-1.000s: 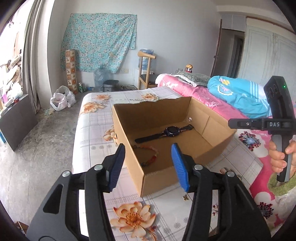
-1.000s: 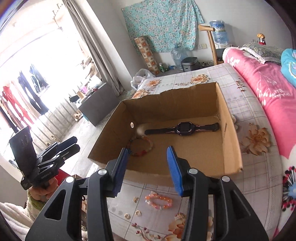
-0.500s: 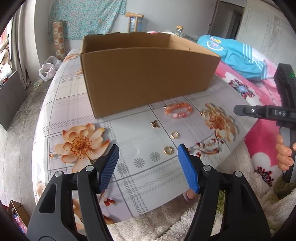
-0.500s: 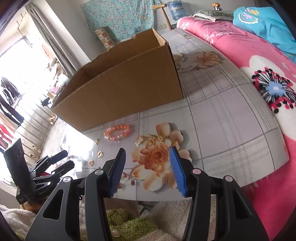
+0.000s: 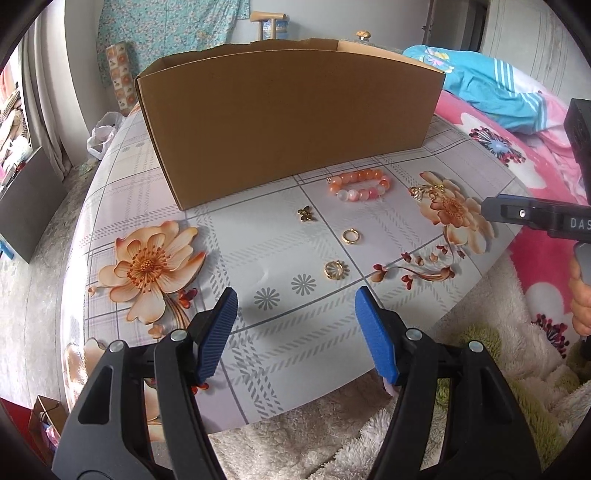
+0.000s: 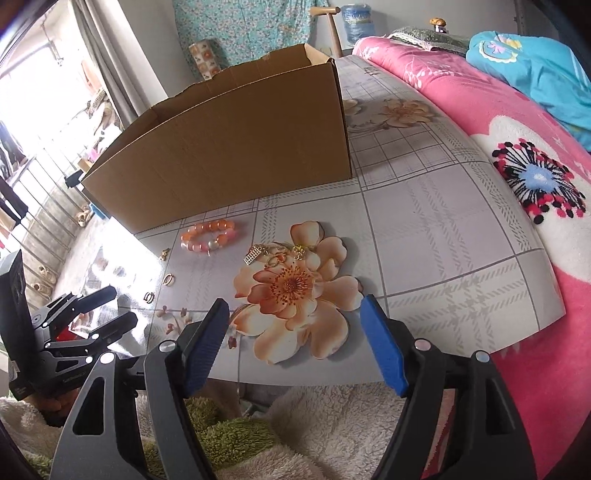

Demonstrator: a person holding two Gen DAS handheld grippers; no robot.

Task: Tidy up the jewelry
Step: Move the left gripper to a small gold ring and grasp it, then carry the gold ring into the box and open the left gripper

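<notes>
A brown cardboard box (image 5: 288,118) (image 6: 229,147) stands on the flowered table; its inside is hidden from both views. In front of it lie an orange bead bracelet (image 5: 359,184) (image 6: 208,236), a gold butterfly charm (image 5: 306,214), a gold ring (image 5: 351,236), a gold round earring (image 5: 335,269) and a gold charm chain (image 5: 424,191) (image 6: 275,254). My left gripper (image 5: 295,321) hovers open near the table's front edge, nothing between its blue pads. My right gripper (image 6: 293,328) has its jaws opening over the printed flower, empty, just short of the chain.
The table's front edge (image 5: 332,373) borders a fluffy cream and green blanket (image 5: 480,387). A pink flowered bedspread (image 6: 517,147) with a blue garment (image 6: 535,66) lies to the right. The floor, a chair (image 5: 267,22) and a plastic bag (image 5: 101,133) are behind.
Both grippers dropped from above the box down to the table's front edge, so the box's inside with the watch is out of sight. The right jaws have spread wider.
</notes>
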